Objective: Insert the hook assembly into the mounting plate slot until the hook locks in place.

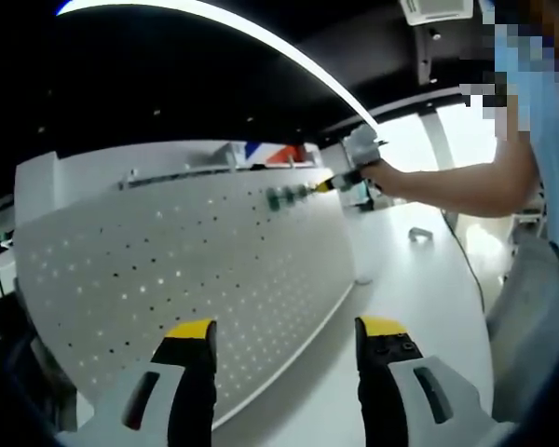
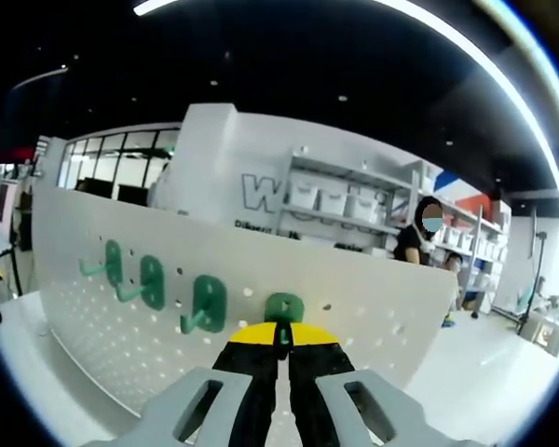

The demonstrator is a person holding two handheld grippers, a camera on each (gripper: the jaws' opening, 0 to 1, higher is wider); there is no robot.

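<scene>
Right gripper view: the right gripper (image 2: 281,337) is closed on a green hook (image 2: 283,308), apparently pressed straight ahead against the pegboard (image 2: 373,307), while the left gripper (image 1: 284,328) is held open.

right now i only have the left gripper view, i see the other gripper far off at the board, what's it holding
Observer: In the right gripper view, the right gripper is shut on a green hook, pressed up to the white pegboard.
Operator: any other hooks up already
Observer: Yes, three more green hooks hang on the board in a row, to the left of the held one in that view.
Operator: is my left one holding anything
Observer: No, the left gripper is open with nothing between its jaws, well back from the pegboard.
</scene>
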